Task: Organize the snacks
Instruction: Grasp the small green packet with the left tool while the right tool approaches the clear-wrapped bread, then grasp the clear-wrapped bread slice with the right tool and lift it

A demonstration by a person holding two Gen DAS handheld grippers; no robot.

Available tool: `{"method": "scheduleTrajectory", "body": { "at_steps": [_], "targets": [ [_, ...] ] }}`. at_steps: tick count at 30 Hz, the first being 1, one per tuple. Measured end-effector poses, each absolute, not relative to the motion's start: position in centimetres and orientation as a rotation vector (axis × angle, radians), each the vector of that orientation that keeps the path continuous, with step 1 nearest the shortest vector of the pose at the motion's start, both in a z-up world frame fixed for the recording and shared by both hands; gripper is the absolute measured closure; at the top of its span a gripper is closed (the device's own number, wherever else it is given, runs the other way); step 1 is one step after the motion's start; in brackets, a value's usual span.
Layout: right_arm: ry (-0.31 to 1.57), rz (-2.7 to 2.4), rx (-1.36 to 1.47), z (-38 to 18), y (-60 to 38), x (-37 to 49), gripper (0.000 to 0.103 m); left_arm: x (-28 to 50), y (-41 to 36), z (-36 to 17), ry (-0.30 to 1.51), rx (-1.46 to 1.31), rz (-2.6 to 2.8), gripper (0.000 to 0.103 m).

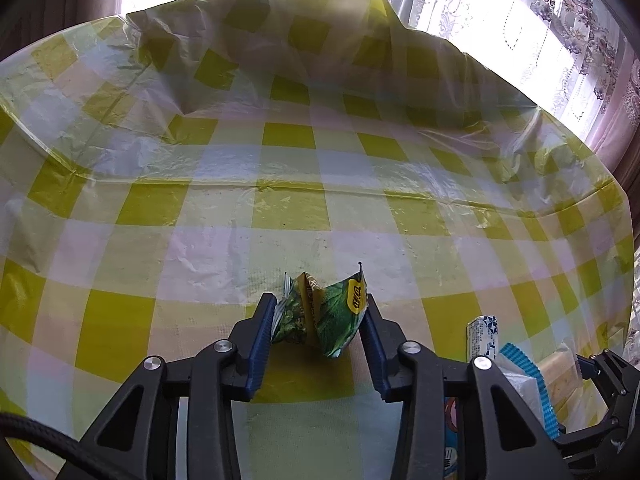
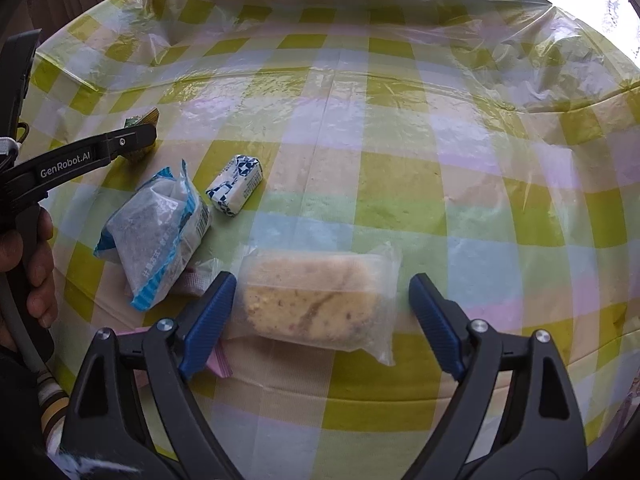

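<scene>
Jaws of the left gripper (image 1: 320, 320) pinch a crumpled green snack packet (image 1: 320, 316), which may slip, while the right gripper (image 2: 320, 308) gapes around the wrapped cake (image 2: 316, 300) at twelve o'clock.

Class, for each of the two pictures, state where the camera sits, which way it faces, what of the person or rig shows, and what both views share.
Left wrist: sits on the left gripper, looking forward along its jaws, which are shut on a green snack packet; the right gripper's edge shows at right.
Right wrist: sits on the right gripper, facing the wrapped cake between its open jaws; the person's left hand shows.
Shared: the checked tablecloth, the blue-and-white candy, the blue-edged packet.
</scene>
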State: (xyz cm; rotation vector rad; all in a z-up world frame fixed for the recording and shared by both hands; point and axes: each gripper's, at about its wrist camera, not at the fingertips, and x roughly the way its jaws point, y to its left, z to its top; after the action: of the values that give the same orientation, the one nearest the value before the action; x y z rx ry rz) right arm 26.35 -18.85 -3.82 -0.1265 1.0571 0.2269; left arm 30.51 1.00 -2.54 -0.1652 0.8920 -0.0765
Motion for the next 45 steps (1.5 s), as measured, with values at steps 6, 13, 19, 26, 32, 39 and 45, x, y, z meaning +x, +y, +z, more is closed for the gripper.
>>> {"method": "scheduleTrajectory", "body": {
  "at_steps": [6, 13, 19, 26, 32, 39, 45],
  "targets": [
    [1.023, 0.222, -0.098, -2.9, -18.9, 26.1, 0.01, 30.4, 1.0, -2.6, 0.893, -0.174, -0.079, 0.061],
    [1.061, 0.184, -0.087, -3.7, -18.9, 26.6, 0.01, 30.4, 1.0, -2.6, 0.891, -0.185, -0.083, 0.061],
    [1.064, 0.154, -0.098, -3.9, -18.9, 26.5, 0.01, 30.1, 1.1, -2.3, 0.874, -0.193, -0.082, 0.063],
    [1.039, 0.134, -0.057, -3.3, -19.9, 26.2, 0.029, 29.6, 0.9, -1.6, 0.844, -0.197, -0.082, 0.064],
    [1.029, 0.137, -0.057, -3.1, -20.0, 25.9, 0.036, 29.2, 0.3, -1.1, 0.824, -0.192, -0.091, 0.065],
    [1.04, 0.128, -0.072, -3.2, -20.1, 25.8, 0.029, 29.1, 0.2, -1.0, 0.819, -0.19, -0.099, 0.065],
    [1.047, 0.123, -0.092, -3.6, -19.8, 26.0, 0.023, 29.1, 0.0, -1.0, 0.818, -0.189, -0.108, 0.065]
  ]
}}
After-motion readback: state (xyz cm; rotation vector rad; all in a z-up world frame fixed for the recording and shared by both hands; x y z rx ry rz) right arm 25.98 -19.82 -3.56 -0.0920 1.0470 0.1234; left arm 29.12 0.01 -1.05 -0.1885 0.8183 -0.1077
